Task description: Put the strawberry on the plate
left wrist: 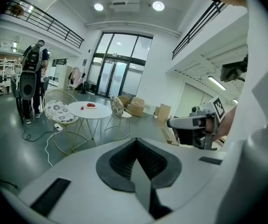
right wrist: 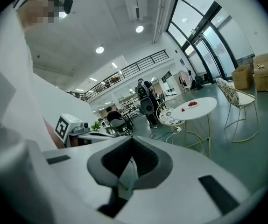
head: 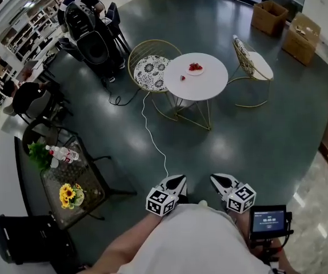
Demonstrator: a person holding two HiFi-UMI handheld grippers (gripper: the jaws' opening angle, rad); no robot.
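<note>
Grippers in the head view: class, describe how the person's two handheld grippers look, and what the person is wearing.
The left gripper and the right gripper match. Each has a white, pointed shell, with dark ribbed lining on the fingers. Behind the fingers each carries a white cube printed with black square markers. The person wears a white top.

Office atrium with mezzanine railing (left wrist: pixel 54 27), glass doors (left wrist: pixel 113 78), café table (head: pixel 208 85).

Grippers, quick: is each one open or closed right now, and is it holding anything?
Left gripper: closed, holding nothing.
Right gripper: closed, holding nothing.
</note>
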